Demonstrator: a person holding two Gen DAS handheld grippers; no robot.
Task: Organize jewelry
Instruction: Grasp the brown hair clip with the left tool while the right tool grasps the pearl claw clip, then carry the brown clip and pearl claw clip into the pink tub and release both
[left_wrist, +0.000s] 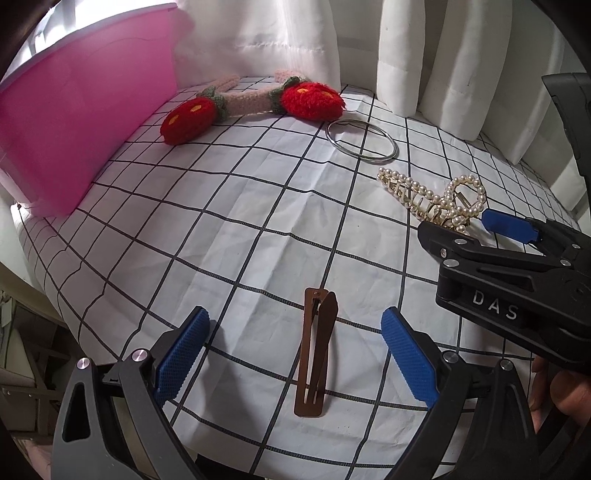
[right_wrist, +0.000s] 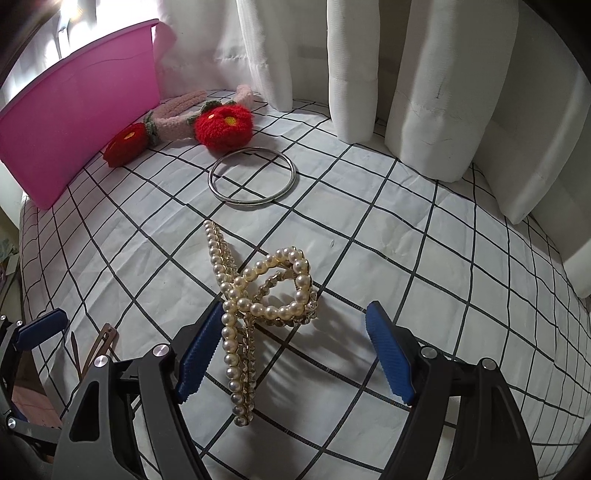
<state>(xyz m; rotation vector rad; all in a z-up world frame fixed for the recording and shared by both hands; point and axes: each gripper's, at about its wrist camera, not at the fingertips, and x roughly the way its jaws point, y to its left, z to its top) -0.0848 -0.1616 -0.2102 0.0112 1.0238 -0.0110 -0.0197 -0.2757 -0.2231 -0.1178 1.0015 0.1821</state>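
A brown snap hair clip (left_wrist: 314, 354) lies on the checked cloth between the open fingers of my left gripper (left_wrist: 295, 354). A pearl claw clip (right_wrist: 258, 306) lies between the open fingers of my right gripper (right_wrist: 291, 350); it also shows in the left wrist view (left_wrist: 432, 195), with the right gripper (left_wrist: 465, 225) next to it. A silver bangle (right_wrist: 252, 174) lies farther back and shows in the left wrist view (left_wrist: 361, 139). A pink knitted headband with red flowers (left_wrist: 255, 99) lies at the back, seen also in the right wrist view (right_wrist: 207, 118). Neither gripper holds anything.
A pink plastic bin (left_wrist: 77, 122) stands at the back left, also in the right wrist view (right_wrist: 77, 114). White curtains (right_wrist: 424, 81) hang along the back and right. The table edge (left_wrist: 48, 280) drops off on the left.
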